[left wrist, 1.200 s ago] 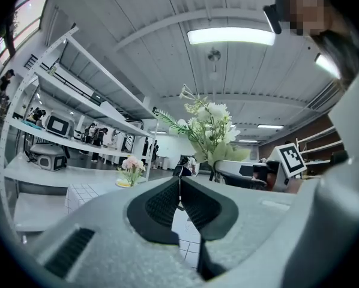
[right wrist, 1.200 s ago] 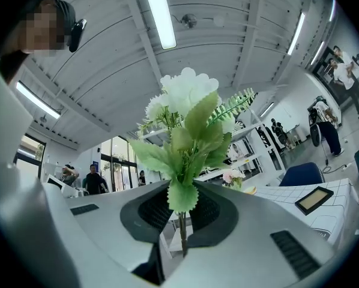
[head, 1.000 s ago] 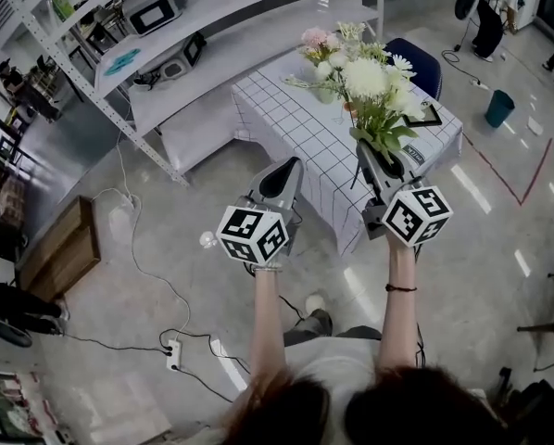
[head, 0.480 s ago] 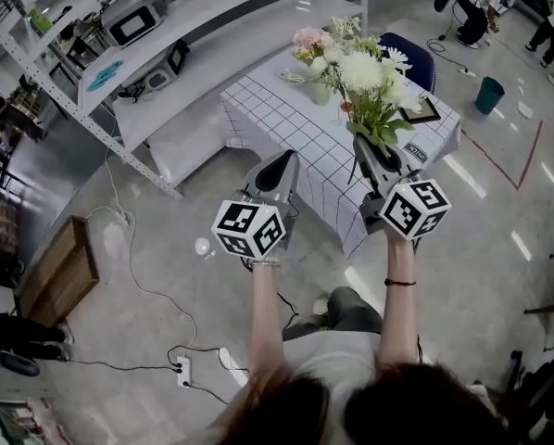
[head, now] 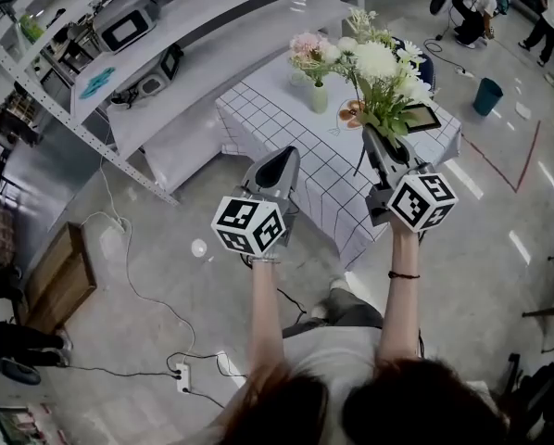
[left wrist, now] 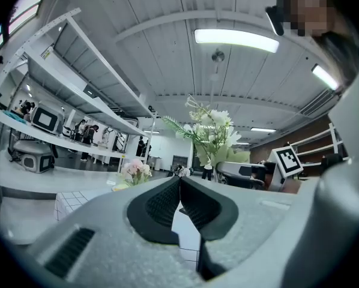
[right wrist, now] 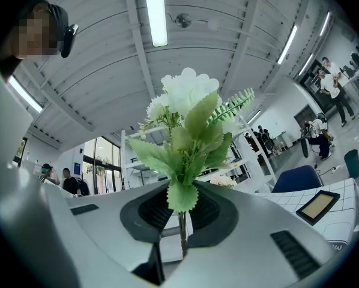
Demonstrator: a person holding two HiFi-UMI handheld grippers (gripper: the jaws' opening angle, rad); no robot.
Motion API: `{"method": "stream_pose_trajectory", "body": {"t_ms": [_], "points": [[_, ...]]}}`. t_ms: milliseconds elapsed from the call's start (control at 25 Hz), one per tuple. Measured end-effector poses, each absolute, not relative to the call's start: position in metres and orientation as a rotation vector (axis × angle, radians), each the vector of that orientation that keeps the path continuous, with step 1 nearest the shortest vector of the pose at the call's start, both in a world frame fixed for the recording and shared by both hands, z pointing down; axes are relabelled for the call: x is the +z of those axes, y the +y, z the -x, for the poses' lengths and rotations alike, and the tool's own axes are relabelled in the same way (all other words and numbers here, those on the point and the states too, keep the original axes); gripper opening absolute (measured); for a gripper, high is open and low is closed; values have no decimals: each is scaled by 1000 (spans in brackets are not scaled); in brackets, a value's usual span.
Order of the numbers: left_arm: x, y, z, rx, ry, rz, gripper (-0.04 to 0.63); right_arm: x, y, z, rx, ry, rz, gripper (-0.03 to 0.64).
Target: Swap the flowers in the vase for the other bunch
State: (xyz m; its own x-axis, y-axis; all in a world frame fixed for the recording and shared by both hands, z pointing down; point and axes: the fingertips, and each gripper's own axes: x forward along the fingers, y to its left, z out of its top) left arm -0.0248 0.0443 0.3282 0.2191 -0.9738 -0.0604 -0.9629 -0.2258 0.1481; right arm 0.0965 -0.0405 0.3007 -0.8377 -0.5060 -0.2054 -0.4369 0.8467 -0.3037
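A small pale vase (head: 320, 96) with pink flowers (head: 308, 44) stands on the checked-cloth table (head: 286, 119). My right gripper (head: 373, 140) is shut on the stems of a white-and-green bunch (head: 379, 67), held upright over the table's near right part. In the right gripper view the stems (right wrist: 182, 225) sit pinched between the pads (right wrist: 150, 212), the white blooms (right wrist: 188, 92) above. My left gripper (head: 283, 158) is shut and empty, just short of the table's near edge. The left gripper view shows its jaws (left wrist: 179, 198) closed, the pink flowers (left wrist: 135, 169) ahead and the white bunch (left wrist: 211, 129) to the right.
A framed tablet (head: 422, 116) and a copper dish (head: 350, 114) lie on the table beside the vase. A blue chair (head: 420, 59) stands behind it. A long white shelving rack (head: 166, 54) runs along the left. Cables and a power strip (head: 185, 375) lie on the floor.
Both grippers have moved forward towards the table, the white bunch travelling with the right one. The vase now stands clear to the left of the held bunch.
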Motion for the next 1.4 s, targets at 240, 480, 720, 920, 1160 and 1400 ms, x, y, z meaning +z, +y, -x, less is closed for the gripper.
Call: {"method": "stream_pose_trajectory", "body": {"t_ms": [240, 480, 720, 920, 1160, 1400], "points": [[333, 19, 39, -198, -1926, -2340, 17, 301, -65, -82, -368, 2771, 687, 48], [336, -7, 43, -219, -1933, -2308, 17, 302, -88, -64, -386, 2804, 636, 48], [340, -28, 44, -204, -1943, -2279, 17, 306, -108, -51, -413, 2834, 592, 48], [345, -35, 42, -199, -1974, -2261, 17, 312, -115, -49, -409, 2837, 542, 48], [341, -48, 41, -193, -1981, -2256, 17, 306, -125, -44, -392, 2851, 509, 48], [351, -62, 39, -184, -1980, -2257, 17, 317, -134, -44, -403, 2838, 504, 48]]}}
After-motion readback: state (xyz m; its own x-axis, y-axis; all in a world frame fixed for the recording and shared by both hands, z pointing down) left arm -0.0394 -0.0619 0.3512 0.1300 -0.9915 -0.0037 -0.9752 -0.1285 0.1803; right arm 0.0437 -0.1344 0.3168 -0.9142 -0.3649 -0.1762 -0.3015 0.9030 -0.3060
